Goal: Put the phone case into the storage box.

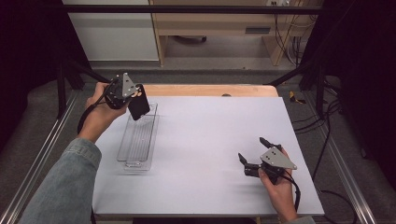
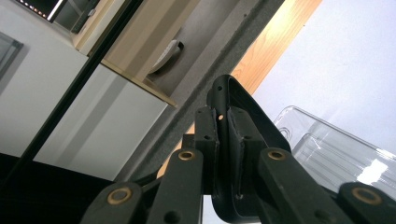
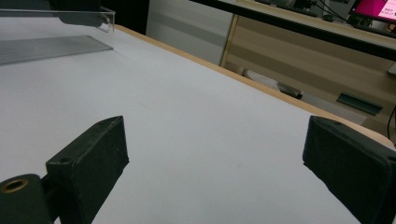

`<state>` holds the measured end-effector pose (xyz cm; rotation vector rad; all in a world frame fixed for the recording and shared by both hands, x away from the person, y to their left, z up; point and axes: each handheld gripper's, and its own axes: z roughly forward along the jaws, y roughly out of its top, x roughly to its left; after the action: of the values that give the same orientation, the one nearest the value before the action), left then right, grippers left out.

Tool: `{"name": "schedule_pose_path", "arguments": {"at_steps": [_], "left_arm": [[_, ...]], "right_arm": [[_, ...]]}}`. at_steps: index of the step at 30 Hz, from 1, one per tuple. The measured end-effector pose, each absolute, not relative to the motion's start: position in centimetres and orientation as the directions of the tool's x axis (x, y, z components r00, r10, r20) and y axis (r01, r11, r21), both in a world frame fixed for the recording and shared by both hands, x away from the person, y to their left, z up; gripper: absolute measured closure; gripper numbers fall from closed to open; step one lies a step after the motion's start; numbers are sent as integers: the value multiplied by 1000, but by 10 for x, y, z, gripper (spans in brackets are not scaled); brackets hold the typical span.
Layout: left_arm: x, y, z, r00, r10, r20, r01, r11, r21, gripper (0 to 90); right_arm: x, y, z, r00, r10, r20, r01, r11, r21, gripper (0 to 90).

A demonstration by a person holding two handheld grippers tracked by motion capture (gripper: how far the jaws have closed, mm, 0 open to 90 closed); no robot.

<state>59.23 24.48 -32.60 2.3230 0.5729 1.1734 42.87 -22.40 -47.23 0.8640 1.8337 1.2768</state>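
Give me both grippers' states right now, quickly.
Left gripper: shut on the black object, above the clear tray.
Right gripper: open, empty, low over the table.

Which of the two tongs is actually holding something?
The left tongs, closed on a flat black object above the clear tray; the right tongs are open, empty.

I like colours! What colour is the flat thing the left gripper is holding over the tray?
Black, seen best in the high view.
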Motion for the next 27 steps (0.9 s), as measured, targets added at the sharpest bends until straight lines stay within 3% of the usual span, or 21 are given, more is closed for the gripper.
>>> {"name": "schedule_pose_path", "arguments": {"at_steps": [27], "left_arm": [[594,236,-341,576,530,622,130,-811,571,827]], "right_arm": [[429,-224,-473,-507,842,-187,122,285,951,68]]}}
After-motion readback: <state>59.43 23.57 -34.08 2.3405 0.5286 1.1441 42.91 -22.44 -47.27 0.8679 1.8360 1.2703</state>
